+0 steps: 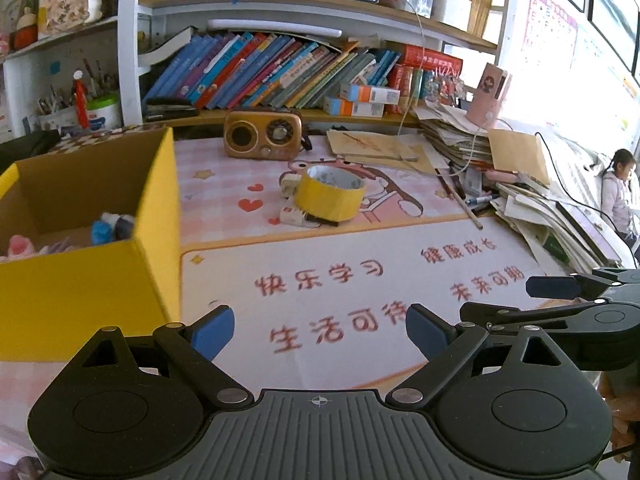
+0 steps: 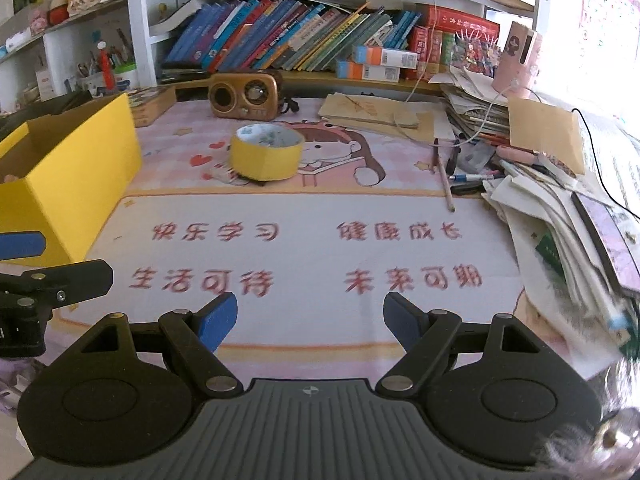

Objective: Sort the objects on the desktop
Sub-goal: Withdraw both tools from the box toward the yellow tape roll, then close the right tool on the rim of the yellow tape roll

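A: Where's the yellow tape roll (image 1: 330, 193)?

B: Lying flat on the pink desk mat (image 1: 360, 280), well ahead of both sets of fingers, in front of the brown radio (image 1: 262, 135), resting on some small items.

A: And the grippers?

B: The left gripper (image 1: 320, 330) is spread wide, holding nothing. The right gripper (image 2: 310, 318) likewise, over the mat's red lettering. The yellow box (image 1: 120, 264) sits to the left.
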The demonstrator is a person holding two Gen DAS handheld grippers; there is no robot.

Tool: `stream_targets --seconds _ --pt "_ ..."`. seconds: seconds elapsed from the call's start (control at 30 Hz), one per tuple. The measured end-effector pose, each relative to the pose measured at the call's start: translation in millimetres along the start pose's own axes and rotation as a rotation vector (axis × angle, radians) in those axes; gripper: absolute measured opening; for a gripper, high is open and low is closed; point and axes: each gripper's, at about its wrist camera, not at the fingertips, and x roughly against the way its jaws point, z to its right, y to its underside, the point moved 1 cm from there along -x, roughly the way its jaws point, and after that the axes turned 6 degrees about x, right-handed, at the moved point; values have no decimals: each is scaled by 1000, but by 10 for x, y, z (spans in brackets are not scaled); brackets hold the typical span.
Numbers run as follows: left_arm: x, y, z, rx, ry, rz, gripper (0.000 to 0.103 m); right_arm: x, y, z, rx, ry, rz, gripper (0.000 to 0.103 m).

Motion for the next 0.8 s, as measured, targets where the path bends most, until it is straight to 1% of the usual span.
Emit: stream_targets --seconds 0.13,0.33,0.5,0.8 --pt "-145 -88 91 20 -20 2 95 -157 -120 170 19 -16 0 79" --pt "-322 -231 215 46 -73 14 95 -375 -303 374 50 -59 9 79" --pt "-450 -301 307 62 -118 9 95 -581 -440 539 65 -100 18 79" --pt "-577 -393 298 90 -209 -2 95 -924 -661 667 84 -183 21 80"
